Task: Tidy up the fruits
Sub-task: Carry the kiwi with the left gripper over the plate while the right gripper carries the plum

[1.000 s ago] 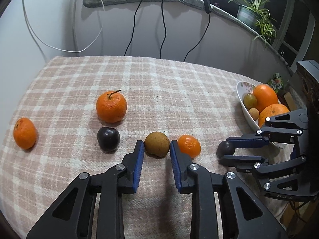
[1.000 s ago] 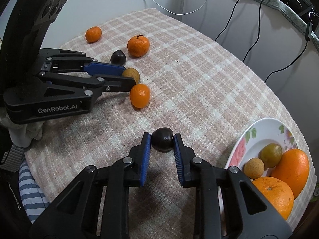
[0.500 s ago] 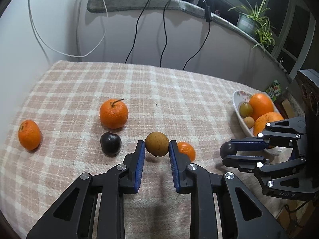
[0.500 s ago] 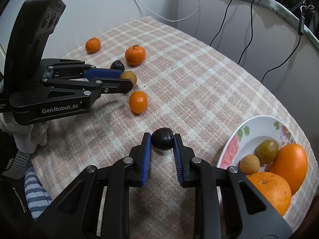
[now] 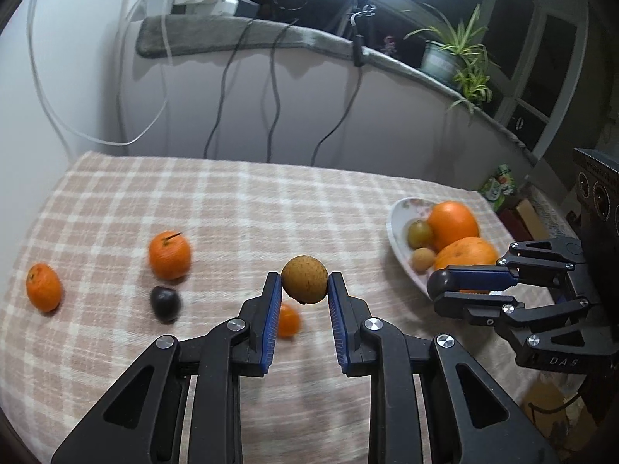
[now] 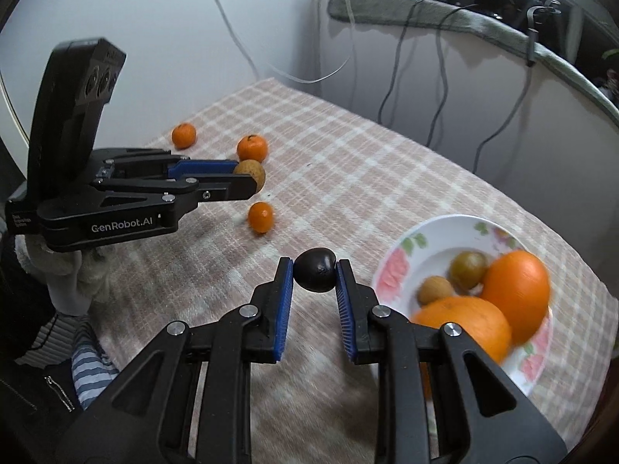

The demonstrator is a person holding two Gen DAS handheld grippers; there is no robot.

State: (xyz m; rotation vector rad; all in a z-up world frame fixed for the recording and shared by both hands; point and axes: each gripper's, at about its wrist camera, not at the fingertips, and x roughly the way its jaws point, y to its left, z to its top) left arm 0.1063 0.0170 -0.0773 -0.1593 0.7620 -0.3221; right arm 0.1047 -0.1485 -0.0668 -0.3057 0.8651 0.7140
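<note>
Both fruits now lifted clear of the checked tabletop (image 5: 232, 201): left gripper (image 5: 304, 290) jaws clamped on brown fruit (image 5: 304, 284), right gripper (image 6: 314, 276) jaws clamped on dark plum (image 6: 315, 274), poised beside plate (image 6: 437, 232), ready for deposit.

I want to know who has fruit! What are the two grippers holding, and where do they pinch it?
The left gripper pinches the brown fruit by its sides. The right gripper pinches the dark plum by its sides.
</note>
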